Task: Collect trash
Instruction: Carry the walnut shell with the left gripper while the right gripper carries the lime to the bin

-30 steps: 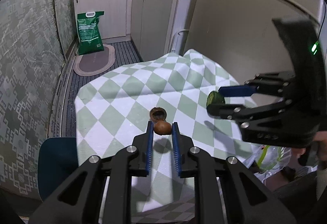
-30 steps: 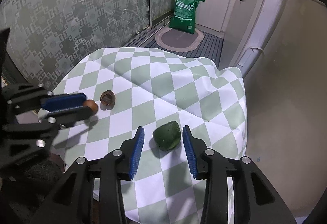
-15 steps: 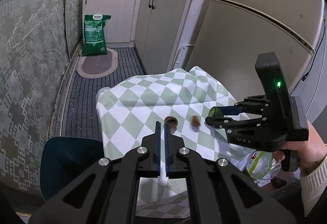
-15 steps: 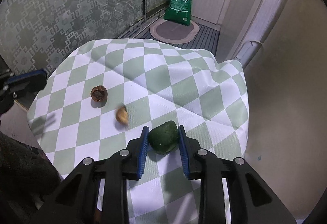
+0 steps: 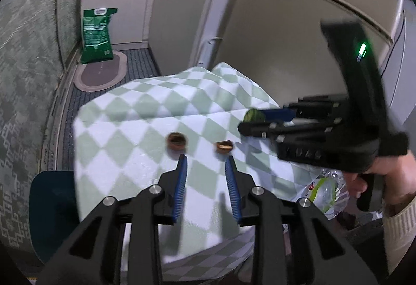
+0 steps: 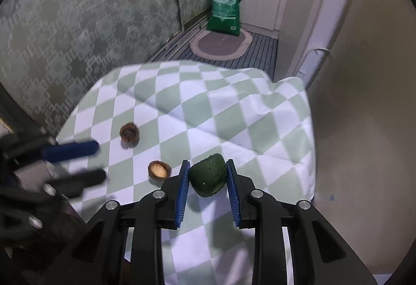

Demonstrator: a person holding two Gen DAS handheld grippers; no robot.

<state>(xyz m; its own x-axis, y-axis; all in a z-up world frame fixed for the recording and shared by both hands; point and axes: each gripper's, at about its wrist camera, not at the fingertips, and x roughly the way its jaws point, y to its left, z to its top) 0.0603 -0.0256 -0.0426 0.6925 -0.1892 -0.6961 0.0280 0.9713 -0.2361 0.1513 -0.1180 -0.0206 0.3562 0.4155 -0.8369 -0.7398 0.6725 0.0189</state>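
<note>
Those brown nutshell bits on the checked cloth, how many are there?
2. One shell half lies farther back on the cloth. The other lies nearer, just left of the green peel gripped by the right gripper. More could be hidden behind the grippers.

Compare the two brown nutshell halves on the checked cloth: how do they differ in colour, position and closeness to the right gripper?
The far shell looks dark inside; the near shell is paler, tan. The far shell lies further up the tablecloth; the near shell lies just left of the right gripper, which is shut on the green rind. Both lie loose on the cloth, hollow side up, ahead of the open left gripper.
</note>
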